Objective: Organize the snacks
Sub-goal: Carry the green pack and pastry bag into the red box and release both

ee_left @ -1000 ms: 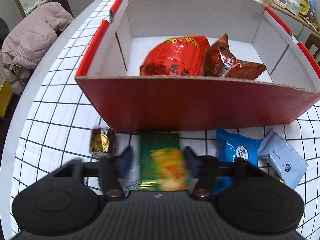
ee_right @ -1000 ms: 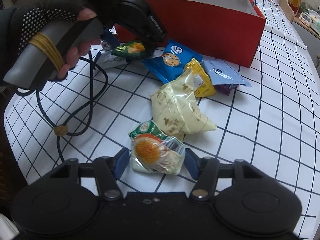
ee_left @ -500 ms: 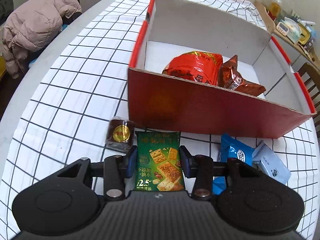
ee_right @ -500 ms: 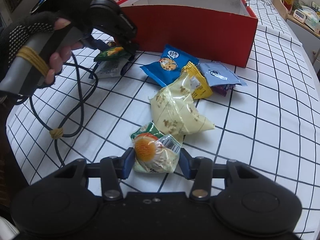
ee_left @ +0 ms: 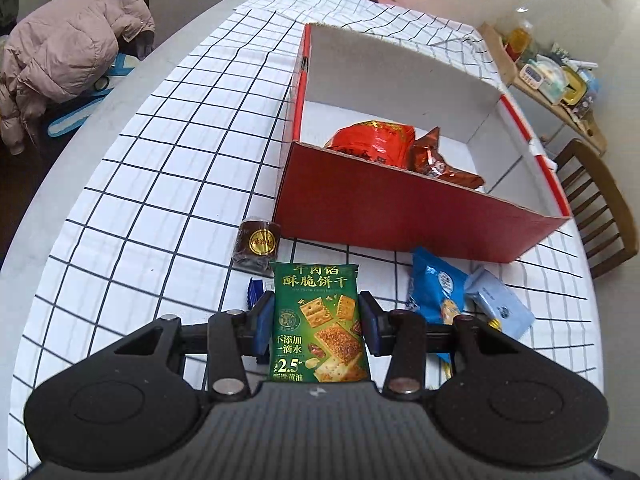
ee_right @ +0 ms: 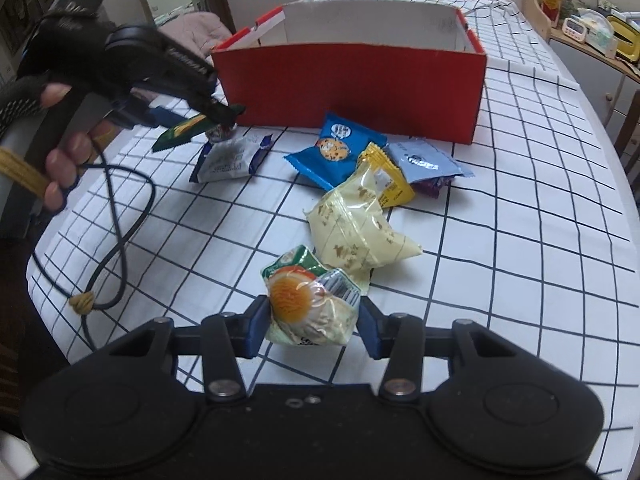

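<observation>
My jaws are nearly shut on both sides, each pair with a snack between its pads. My left gripper clamps the green cracker packet across its width, both blue pads pressed flat to the packet's edges; in the right wrist view the same packet hangs slanted in the air, clear of the checked tablecloth. My right gripper has narrowed over the last second from a loose straddle to a squeeze on the small orange-and-white snack pouch, whose wrapper now bulges between the pads. A second ago the green packet lay on the cloth right against the red box; now it is lifted, and the box sits farther off and to the right in the left view, with the brown round snack and a white-and-blue packet left uncovered beneath. The pouch also looks raised off the table, just in front of the pale yellow bag. I judge both pickups done, so what remains for these two is the carry over the box wall to join the red bag and the brown wrapper inside. The blue cookie packet, light blue packet and yellow one still wait on the cloth.
</observation>
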`<action>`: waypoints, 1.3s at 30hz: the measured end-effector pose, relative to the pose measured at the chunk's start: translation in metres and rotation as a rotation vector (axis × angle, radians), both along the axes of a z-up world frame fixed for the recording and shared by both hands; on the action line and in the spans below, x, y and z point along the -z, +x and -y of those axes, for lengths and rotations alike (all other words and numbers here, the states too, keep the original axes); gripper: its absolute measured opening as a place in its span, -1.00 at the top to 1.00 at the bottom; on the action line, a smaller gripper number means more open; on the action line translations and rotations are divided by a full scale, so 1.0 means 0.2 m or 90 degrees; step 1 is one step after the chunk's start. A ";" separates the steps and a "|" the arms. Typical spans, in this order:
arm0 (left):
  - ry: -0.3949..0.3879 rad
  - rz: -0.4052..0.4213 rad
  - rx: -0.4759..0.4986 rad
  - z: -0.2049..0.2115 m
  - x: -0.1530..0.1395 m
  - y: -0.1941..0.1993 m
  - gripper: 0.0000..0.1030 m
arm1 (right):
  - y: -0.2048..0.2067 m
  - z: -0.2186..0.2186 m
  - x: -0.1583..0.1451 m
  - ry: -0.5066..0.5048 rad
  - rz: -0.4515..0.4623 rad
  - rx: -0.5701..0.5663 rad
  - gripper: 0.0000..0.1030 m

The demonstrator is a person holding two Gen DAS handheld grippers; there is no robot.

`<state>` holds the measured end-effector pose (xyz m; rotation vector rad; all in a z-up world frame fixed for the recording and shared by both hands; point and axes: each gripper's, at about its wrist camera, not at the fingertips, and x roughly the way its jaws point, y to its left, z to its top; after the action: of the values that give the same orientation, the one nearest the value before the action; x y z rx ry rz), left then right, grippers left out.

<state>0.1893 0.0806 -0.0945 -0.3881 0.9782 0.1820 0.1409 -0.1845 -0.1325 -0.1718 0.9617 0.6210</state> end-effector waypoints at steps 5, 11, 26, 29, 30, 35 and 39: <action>-0.004 0.023 0.013 0.00 -0.09 -0.08 0.16 | -0.02 0.01 -0.08 0.016 0.021 0.026 0.10; 0.009 0.067 0.033 0.00 -0.24 -0.15 0.16 | -0.01 0.01 -0.22 0.042 0.054 0.054 0.10; 0.024 0.143 0.062 0.04 -0.51 -0.06 0.16 | 0.22 -0.06 -0.55 0.072 0.164 0.096 0.10; 0.029 0.141 0.059 0.06 -0.52 0.01 0.16 | 0.32 -0.08 -0.59 0.070 0.173 0.092 0.10; 0.030 0.138 0.056 0.06 -0.52 0.03 0.16 | 0.36 -0.09 -0.59 0.069 0.174 0.090 0.10; 0.034 0.111 0.038 0.05 -0.49 0.19 0.16 | 0.55 -0.11 -0.59 0.063 0.168 0.081 0.10; 0.034 0.083 0.020 0.05 -0.45 0.33 0.16 | 0.72 -0.14 -0.56 0.055 0.147 0.078 0.10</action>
<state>0.2552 0.0715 -0.0049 -0.3318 0.8490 0.1513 0.2853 -0.1569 -0.0205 -0.1046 0.7154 0.5154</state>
